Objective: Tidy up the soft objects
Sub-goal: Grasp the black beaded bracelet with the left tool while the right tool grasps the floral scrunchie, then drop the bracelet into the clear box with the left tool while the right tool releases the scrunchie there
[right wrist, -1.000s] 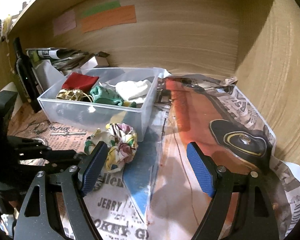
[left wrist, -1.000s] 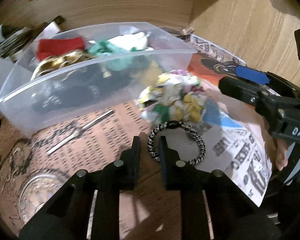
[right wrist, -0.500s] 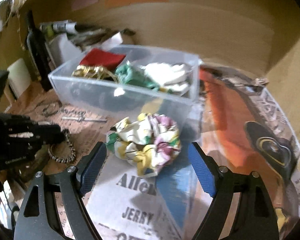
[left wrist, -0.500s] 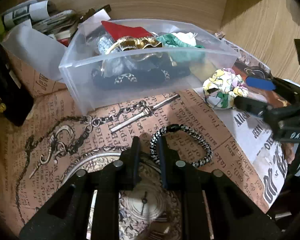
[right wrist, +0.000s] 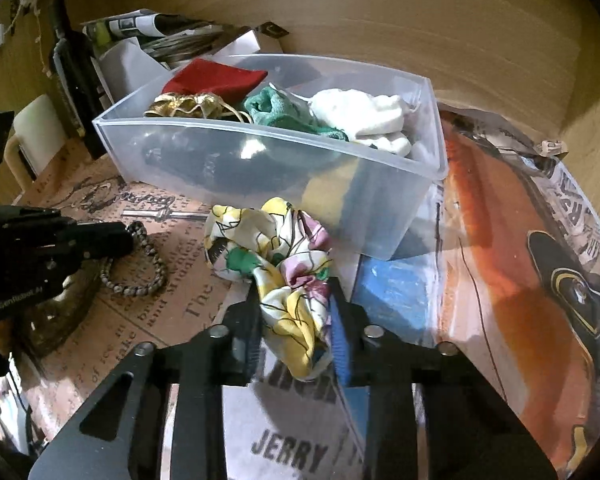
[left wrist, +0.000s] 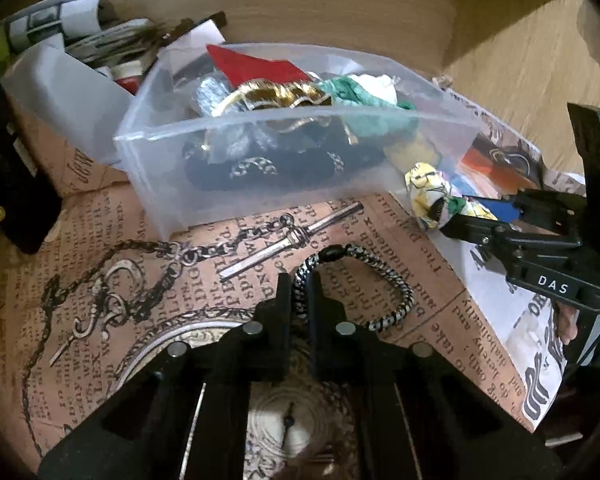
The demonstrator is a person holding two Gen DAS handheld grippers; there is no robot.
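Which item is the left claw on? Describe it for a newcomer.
Find the clear plastic bin of fabrics. In front of it, on the brown newsprint, lies a black-and-white braided hair tie, a thin ring, unlike the bulky floral scrunchie to its right.

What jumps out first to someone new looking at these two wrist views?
The right gripper, its jaws closing on the floral scrunchie lying just in front of the clear plastic bin. To its left, the left gripper is shut on the black-and-white braided hair tie on the printed paper. The bin behind already holds red, gold, green and white soft items.
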